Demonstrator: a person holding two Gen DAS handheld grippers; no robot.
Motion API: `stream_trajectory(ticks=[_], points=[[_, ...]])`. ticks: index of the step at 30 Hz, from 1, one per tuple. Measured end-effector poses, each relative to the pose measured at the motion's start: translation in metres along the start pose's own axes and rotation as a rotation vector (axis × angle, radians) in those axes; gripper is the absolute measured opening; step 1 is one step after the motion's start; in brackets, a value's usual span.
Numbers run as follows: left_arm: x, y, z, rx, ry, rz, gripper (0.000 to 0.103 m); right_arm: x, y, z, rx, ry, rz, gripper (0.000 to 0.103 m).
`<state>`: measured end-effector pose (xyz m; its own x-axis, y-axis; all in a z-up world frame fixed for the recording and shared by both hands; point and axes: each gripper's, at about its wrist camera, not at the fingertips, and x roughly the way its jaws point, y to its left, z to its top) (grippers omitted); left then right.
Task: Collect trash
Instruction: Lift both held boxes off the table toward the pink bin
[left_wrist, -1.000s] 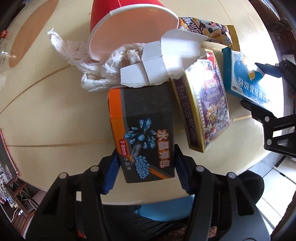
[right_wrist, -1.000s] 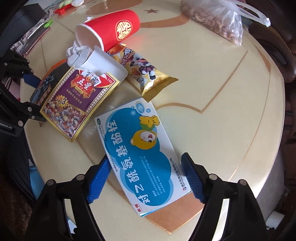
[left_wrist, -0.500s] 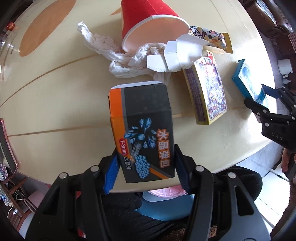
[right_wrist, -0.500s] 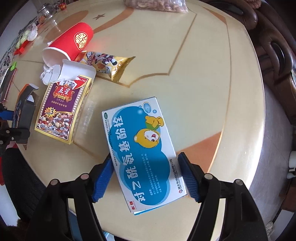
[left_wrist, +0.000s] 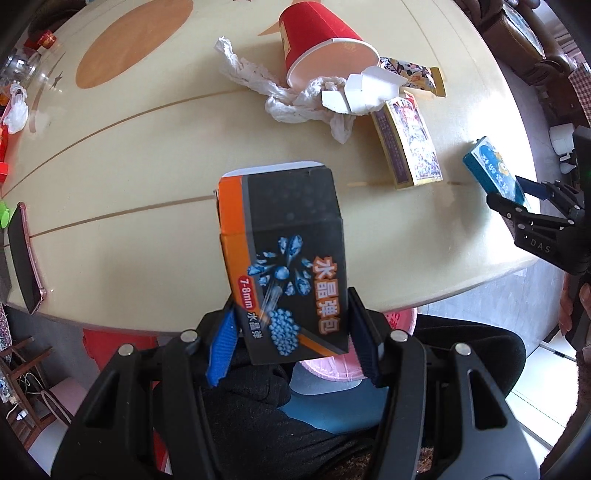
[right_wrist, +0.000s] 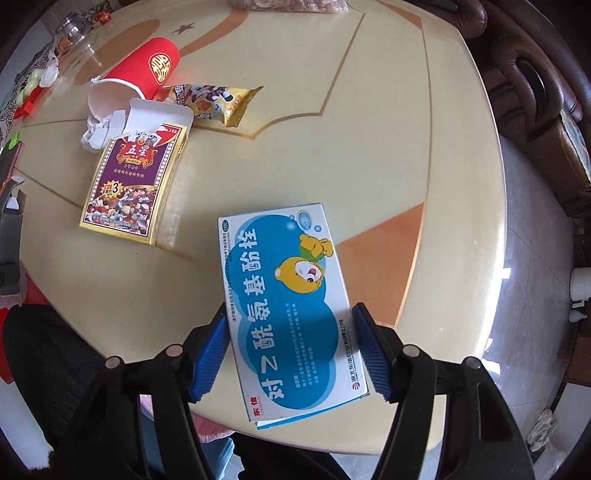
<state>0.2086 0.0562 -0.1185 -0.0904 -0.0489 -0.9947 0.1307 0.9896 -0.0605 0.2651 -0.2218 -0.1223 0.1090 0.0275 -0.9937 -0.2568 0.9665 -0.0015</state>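
You've got a black-and-orange box (left_wrist: 282, 258) with blue crystal graphics and orange lettering between blue ribbed pads (left_wrist: 221, 347), and a white-and-blue medicine box (right_wrist: 291, 306) with a yellow cartoon bear, white lettering and blue bubble shapes. On the cream table (right_wrist: 332, 122) with its gold inlay lines and orange-tan patches: red paper cup (right_wrist: 142, 79), white inside, gold emblem; purple-and-gold card box (right_wrist: 131, 184). Also a gold snack wrapper (right_wrist: 214, 101) with cartoon print, plus white crumpled tissue (left_wrist: 273, 92).
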Motion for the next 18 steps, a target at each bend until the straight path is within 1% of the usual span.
stream_trajectory(ticks=[4, 6, 7, 11, 14, 18], points=[[0.000, 0.001, -0.005, 0.008, -0.001, 0.006, 0.054, -0.017, 0.003, -0.001, 0.005, -0.027, -0.011, 0.064], [-0.004, -0.001, -0.010, 0.013, -0.009, 0.004, 0.054, -0.029, 0.002, -0.012, -0.008, -0.051, -0.032, 0.064], [-0.005, -0.002, -0.012, 0.015, -0.012, 0.001, 0.055, -0.029, 0.002, -0.012, -0.008, -0.051, -0.032, 0.064], [-0.014, -0.011, -0.015, 0.032, -0.031, -0.005, 0.054, -0.054, 0.021, -0.019, -0.015, -0.106, -0.035, 0.064], [-0.028, -0.012, -0.018, 0.049, -0.047, -0.009, 0.055, -0.078, 0.035, -0.025, -0.035, -0.152, -0.050, 0.064], [-0.036, -0.017, -0.029, 0.059, -0.065, -0.004, 0.054, -0.095, 0.048, -0.032, -0.058, -0.176, -0.066, 0.064]])
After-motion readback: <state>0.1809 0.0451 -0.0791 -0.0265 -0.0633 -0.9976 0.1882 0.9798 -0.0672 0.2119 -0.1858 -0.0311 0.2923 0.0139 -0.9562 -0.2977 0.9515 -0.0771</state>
